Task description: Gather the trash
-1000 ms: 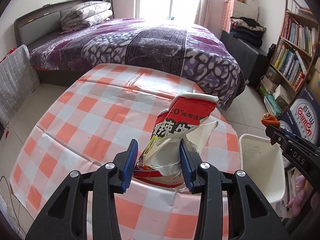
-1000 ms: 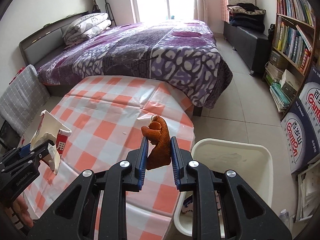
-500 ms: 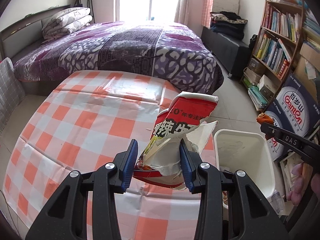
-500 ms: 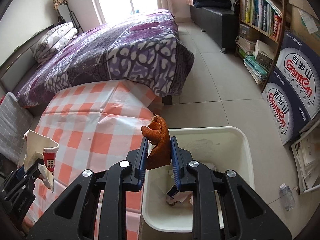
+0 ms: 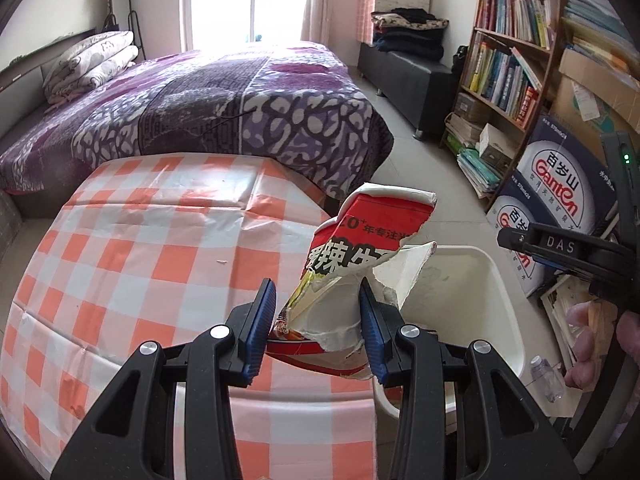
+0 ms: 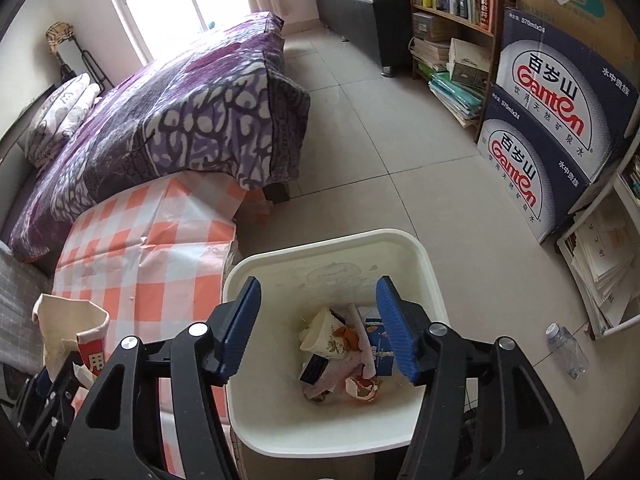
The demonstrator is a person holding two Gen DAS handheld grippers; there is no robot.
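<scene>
My left gripper [image 5: 318, 318] is shut on a torn red and white noodle cup [image 5: 360, 256], held above the right edge of the checkered table [image 5: 140, 248], beside the white trash bin [image 5: 492, 280]. The cup also shows at the lower left of the right wrist view [image 6: 86, 328]. My right gripper [image 6: 318, 322] is open and empty, directly above the white trash bin [image 6: 332, 242]. In the bin lie a paper cup [image 6: 322, 334], an orange peel [image 6: 349, 334], wrappers and other scraps. The right gripper also shows at the right of the left wrist view [image 5: 560, 248].
A bed with a purple quilt [image 5: 240, 96] stands behind the table. Bookshelves [image 5: 512, 72] and stacked Ganten water boxes [image 6: 552, 120] line the right wall. A plastic bottle [image 6: 568, 348] lies on the tiled floor [image 6: 400, 152] by piled papers [image 6: 604, 264].
My right gripper moved right over the bin, opened, and the orange peel it held dropped in. My left gripper carried the noodle cup right toward the bin.
</scene>
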